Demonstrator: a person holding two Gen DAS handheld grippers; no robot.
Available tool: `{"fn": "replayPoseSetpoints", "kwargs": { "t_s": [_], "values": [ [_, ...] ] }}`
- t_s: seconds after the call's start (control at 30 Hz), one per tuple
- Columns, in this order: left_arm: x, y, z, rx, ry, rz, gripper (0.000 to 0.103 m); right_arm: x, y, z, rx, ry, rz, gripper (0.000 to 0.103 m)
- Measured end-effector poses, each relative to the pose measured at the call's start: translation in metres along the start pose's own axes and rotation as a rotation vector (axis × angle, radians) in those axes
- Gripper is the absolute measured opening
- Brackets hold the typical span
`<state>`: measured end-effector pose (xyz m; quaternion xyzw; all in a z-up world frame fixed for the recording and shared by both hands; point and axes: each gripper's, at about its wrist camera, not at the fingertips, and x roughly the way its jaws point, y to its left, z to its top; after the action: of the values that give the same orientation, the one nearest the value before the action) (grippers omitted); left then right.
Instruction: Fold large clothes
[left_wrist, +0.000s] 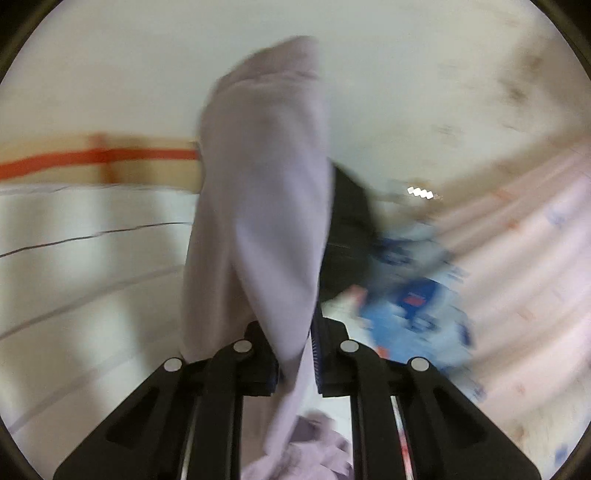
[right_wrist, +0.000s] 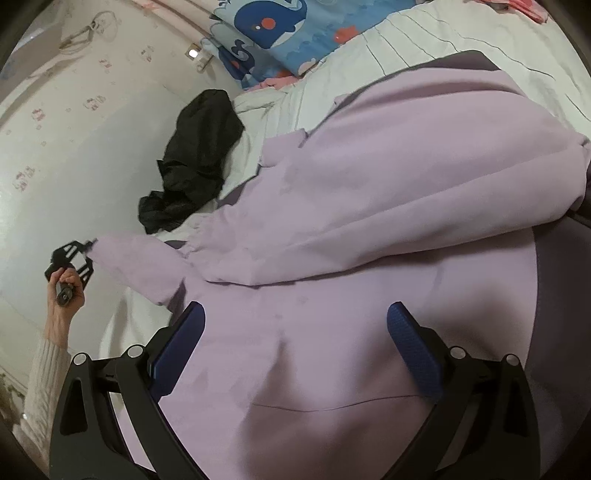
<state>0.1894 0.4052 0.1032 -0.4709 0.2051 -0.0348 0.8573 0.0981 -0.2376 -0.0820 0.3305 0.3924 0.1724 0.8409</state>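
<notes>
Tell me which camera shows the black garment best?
The right wrist view: the black garment lies crumpled and sharp on the white bed. The left wrist view shows only a blurred dark patch behind the lilac sleeve.

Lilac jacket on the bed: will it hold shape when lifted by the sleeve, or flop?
Likely floppy: the sleeve clamped in the left gripper drapes limp. The lilac jacket lies in soft creases, so it probably sags and trails. It looks bulky, so one pinch may drag the body rather than lift it.

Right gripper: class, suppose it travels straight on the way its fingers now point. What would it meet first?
The lilac jacket. The right gripper stands open right over its spread fabric on the bed, so it would likely press into the cloth first; how far off is unclear.
</notes>
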Motion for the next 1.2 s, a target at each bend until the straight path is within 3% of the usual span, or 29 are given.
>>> {"fn": "replayPoseSetpoints", "kwargs": {
  "t_s": [0.07, 0.17, 0.27, 0.4, 0.57, 0.7, 0.83, 1.03, 1.1, 1.17, 1.2],
  "values": [
    [-0.007, -0.051, -0.021, 0.124, 0.046, -0.140, 0.015, -0.005, 0.005, 0.003, -0.003, -0.013, 0.022, 0.095],
    [-0.013, -0.117, -0.059, 0.285, 0.132, -0.283, 0.015, -0.018, 0.018, 0.008, -0.037, -0.054, 0.049, 0.095],
    [-0.006, -0.188, -0.129, 0.446, 0.263, -0.427, 0.015, -0.032, 0.022, 0.015, -0.035, -0.099, 0.085, 0.095],
    [0.034, -0.238, -0.242, 0.572, 0.461, -0.522, 0.015, -0.061, 0.002, 0.030, 0.068, -0.185, 0.151, 0.095],
    [0.106, -0.224, -0.406, 0.696, 0.742, -0.468, 0.015, -0.097, -0.040, 0.049, 0.231, -0.287, 0.227, 0.096],
    [0.149, -0.183, -0.499, 0.843, 0.884, -0.314, 0.015, -0.095, -0.077, 0.055, 0.385, -0.265, 0.288, 0.096],
    [0.158, -0.155, -0.520, 0.851, 0.900, -0.291, 0.015, -0.080, -0.098, 0.050, 0.507, -0.222, 0.348, 0.096],
    [0.158, -0.169, -0.522, 0.932, 0.900, -0.244, 0.017, -0.078, -0.101, 0.058, 0.494, -0.256, 0.349, 0.096],
    [0.146, -0.172, -0.523, 0.991, 0.926, -0.214, 0.030, -0.072, -0.103, 0.063, 0.477, -0.255, 0.324, 0.096],
    [0.125, -0.171, -0.513, 1.033, 0.910, -0.202, 0.065, -0.066, -0.105, 0.072, 0.472, -0.243, 0.294, 0.097],
    [0.111, -0.170, -0.506, 1.066, 0.876, -0.198, 0.072, -0.061, -0.105, 0.078, 0.461, -0.231, 0.288, 0.097]
  ]
}}
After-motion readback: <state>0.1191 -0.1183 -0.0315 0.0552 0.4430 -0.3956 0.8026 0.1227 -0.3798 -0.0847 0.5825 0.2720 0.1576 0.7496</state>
